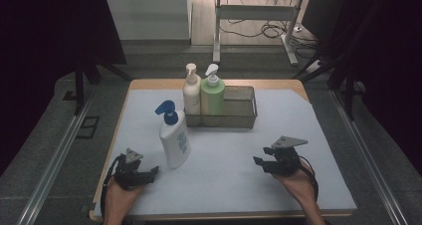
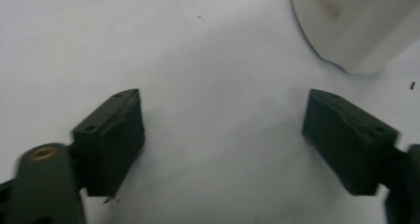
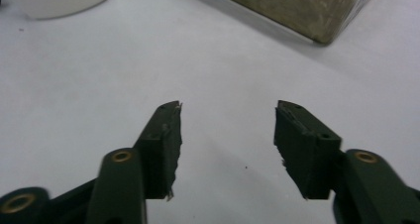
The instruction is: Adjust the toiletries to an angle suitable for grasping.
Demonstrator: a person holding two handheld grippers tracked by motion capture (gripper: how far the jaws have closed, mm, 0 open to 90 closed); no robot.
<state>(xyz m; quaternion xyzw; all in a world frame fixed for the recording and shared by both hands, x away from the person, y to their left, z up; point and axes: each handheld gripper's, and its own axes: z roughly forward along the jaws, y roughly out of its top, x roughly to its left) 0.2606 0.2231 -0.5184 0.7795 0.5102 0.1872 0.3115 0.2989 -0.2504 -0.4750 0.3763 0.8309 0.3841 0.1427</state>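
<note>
both grippers agape, empty | left gripper [image 1: 149, 172] beside blue-pump bottle [image 1: 174, 140] | right gripper [image 1: 259, 161] idle | step: pre-grasp | next: you close left on bottle, then basket [image 1: 239, 116]

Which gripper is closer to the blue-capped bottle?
Left. The left gripper lies just beside the bottle's base, jaws open. The right gripper is farther off, across the mat.

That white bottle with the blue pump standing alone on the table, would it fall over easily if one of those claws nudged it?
Probably, if pushed high: the bottle stands tall on a narrow base. Its smooth plastic sides may slip between hard jaws. The blue pump juts sideways, so a knock there could turn or tip it.
</note>
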